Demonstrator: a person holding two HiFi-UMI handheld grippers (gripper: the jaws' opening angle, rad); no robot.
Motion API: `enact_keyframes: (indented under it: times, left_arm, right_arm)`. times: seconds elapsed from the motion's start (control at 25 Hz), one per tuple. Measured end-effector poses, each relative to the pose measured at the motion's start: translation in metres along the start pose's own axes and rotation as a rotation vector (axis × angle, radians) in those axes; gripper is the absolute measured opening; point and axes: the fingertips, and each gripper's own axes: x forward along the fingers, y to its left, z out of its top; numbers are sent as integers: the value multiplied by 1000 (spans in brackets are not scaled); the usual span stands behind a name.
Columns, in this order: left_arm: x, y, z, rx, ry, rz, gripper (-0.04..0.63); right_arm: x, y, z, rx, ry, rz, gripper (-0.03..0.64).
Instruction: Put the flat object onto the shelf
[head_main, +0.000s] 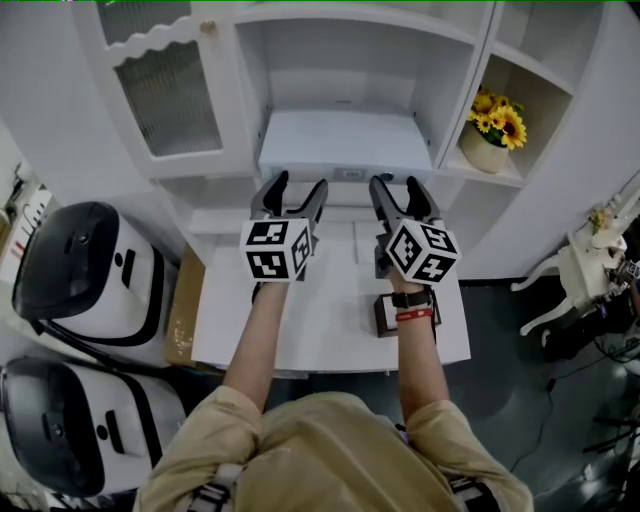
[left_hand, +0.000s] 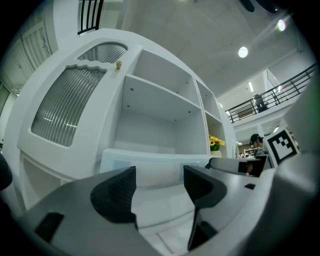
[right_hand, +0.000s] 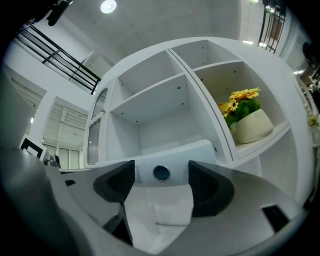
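Fingers (left_hand: 115, 192) spread on left gripper (head_main: 300, 185) and right gripper (head_main: 397, 185), clamping nothing. One flat white rectangular slab (head_main: 345, 140) at 12 o'clock, on white shelf unit (head_main: 250, 100). Only in right gripper view: round dark button (right_hand: 161, 173) on its edge. One yellow-sunflower pot (head_main: 495, 130), 2 o'clock.

Operator wears a tan short-sleeved shirt (head_main: 330, 450) with grey straps (head_main: 205, 494) over both shoulders. Right wrist: black watch (head_main: 410, 299), red band (head_main: 414, 316) right beside it. Left gripper (head_main: 300, 184) and right gripper (head_main: 395, 184) are the same build: grey moulded bodies, curved dark jaws, black textured pads (left_hand: 116, 196). Each carries a white cube with black square markers: left cube (head_main: 277, 250), right cube (head_main: 421, 251).
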Motion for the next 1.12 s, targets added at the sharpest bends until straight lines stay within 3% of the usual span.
enact_keyframes:
  times: [0.72, 1.12]
  left_arm:
    - [40, 19, -1, 4, 4, -5, 307]
    - [62, 32, -1, -37, 8, -4, 307]
  right_arm:
    - [43, -16, 0, 26, -12, -6, 348]
    - [65, -21, -1, 30, 1, -9, 348]
